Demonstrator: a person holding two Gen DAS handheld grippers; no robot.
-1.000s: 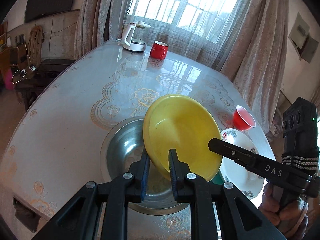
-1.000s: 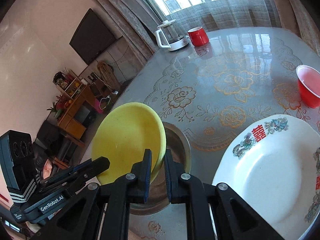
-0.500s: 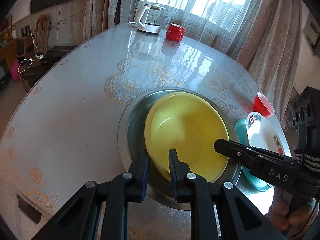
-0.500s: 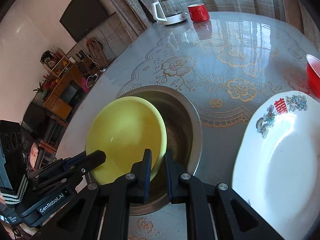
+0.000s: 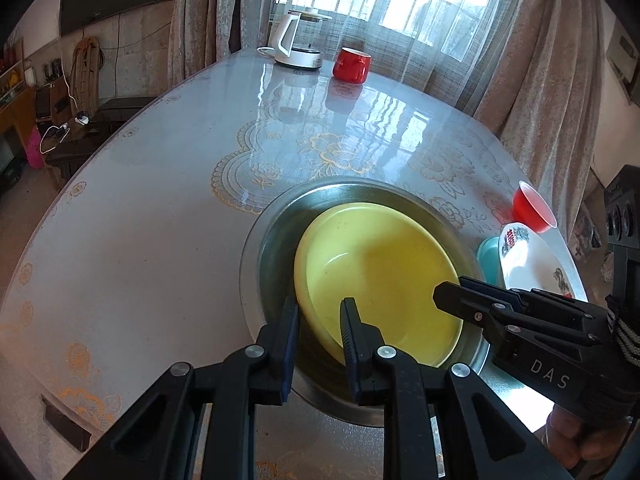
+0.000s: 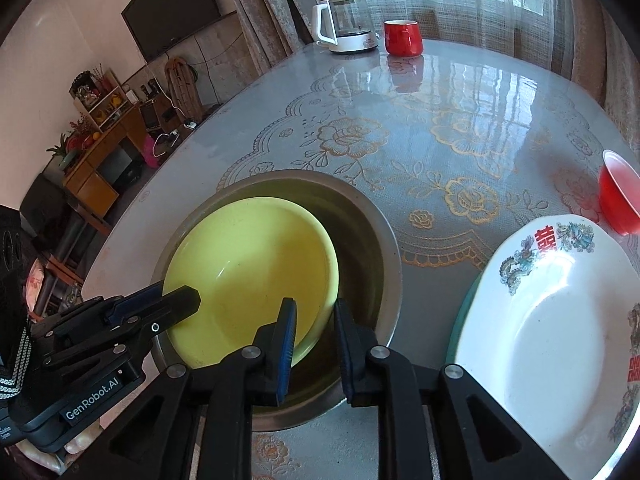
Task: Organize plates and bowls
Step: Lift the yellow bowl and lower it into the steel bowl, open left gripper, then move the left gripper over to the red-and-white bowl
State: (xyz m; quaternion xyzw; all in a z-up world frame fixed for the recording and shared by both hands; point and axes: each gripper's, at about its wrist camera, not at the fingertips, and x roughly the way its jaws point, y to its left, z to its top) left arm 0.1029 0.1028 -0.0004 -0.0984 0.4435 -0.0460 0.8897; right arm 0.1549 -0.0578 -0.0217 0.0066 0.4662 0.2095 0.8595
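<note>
A yellow bowl (image 5: 380,280) (image 6: 256,272) lies inside a wide steel basin (image 5: 272,224) (image 6: 384,240) on the patterned table. My left gripper (image 5: 319,320) straddles the bowl's near left rim, one finger outside and one inside. Its jaws are opening and no longer pinch the rim. My right gripper (image 6: 316,320) straddles the near right rim and is opening as well, with a dark gap between the rim and its outer finger. Each gripper also shows in the other's view: the right gripper (image 5: 448,296) and the left gripper (image 6: 188,300).
A white plate with a red character and dragon pattern (image 6: 560,320) (image 5: 528,264) rests on a teal plate (image 5: 488,256) just right of the basin. A red cup (image 6: 618,196) stands behind it. A red mug (image 5: 352,64) and a white kettle (image 5: 296,44) stand at the far edge.
The yellow bowl, held tilted above the basin a second ago, has come down to rest inside it. Both pairs of jaws have since widened a little around its rim.
</note>
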